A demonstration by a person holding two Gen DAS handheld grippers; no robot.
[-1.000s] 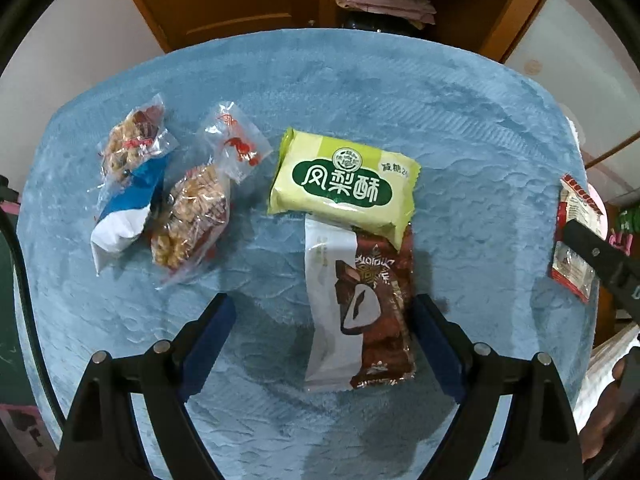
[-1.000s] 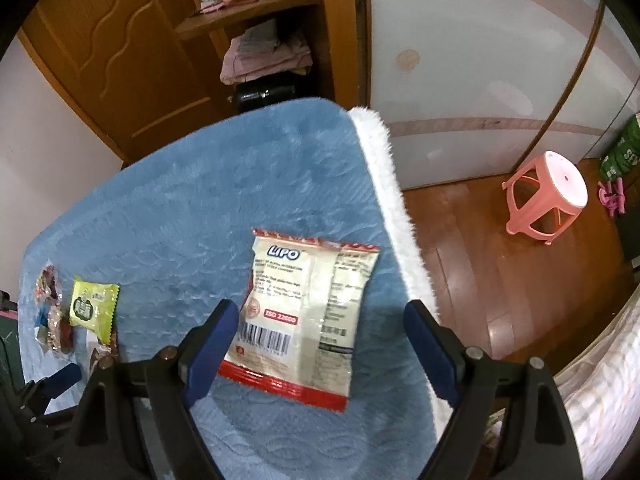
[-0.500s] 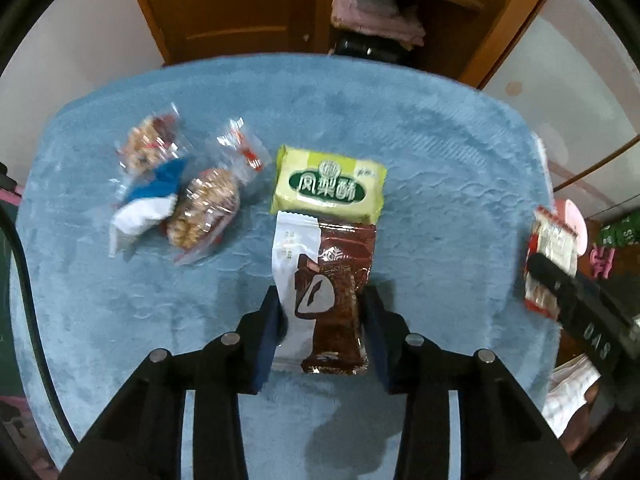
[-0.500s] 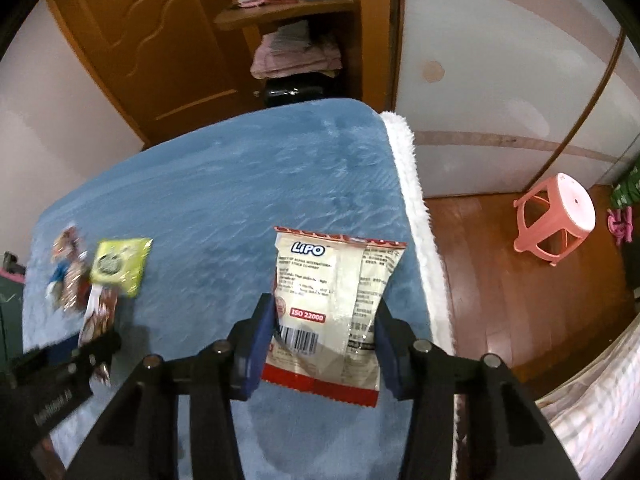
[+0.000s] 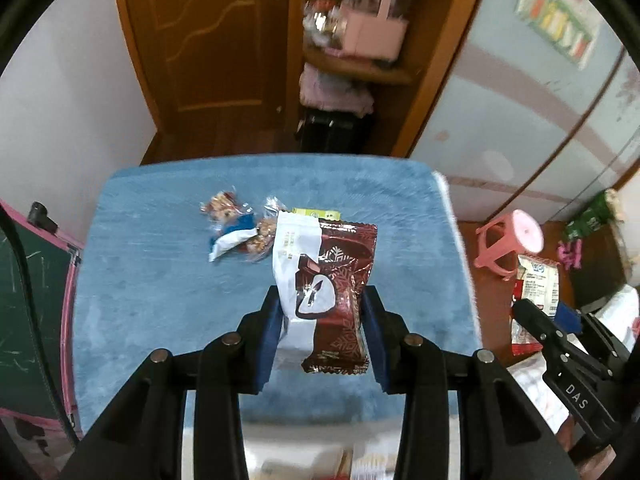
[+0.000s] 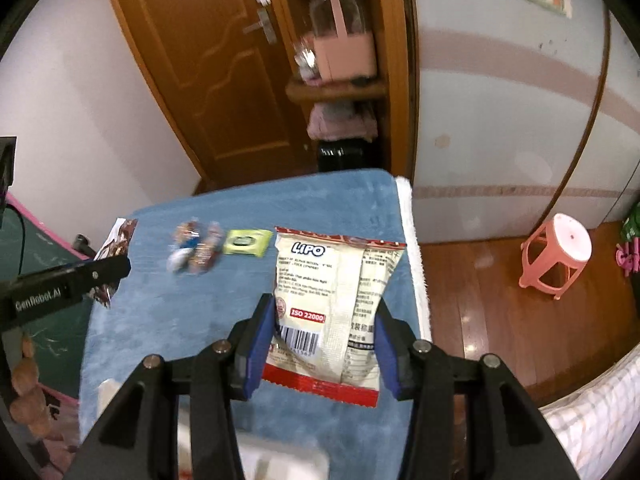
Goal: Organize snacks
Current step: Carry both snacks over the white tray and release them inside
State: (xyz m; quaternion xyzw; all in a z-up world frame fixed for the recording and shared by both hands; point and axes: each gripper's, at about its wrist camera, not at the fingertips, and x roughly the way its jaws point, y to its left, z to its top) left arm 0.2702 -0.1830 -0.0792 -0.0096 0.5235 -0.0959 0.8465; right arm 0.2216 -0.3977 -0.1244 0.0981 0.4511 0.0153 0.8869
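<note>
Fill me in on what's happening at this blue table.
A person is sorting snacks with two handheld grippers. The left gripper is shut on a brown and white snack packet, lifted above the blue table. The right gripper is shut on a LIPO packet. A green packet and small clear-wrapped snacks lie on the table.

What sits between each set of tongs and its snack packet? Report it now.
Nothing visible. The left tongs are shut on the brown-and-white packet, pads touching its sides. The right tongs are shut on the LIPO packet likewise. Both packets are lifted above the blue blanket.
</note>
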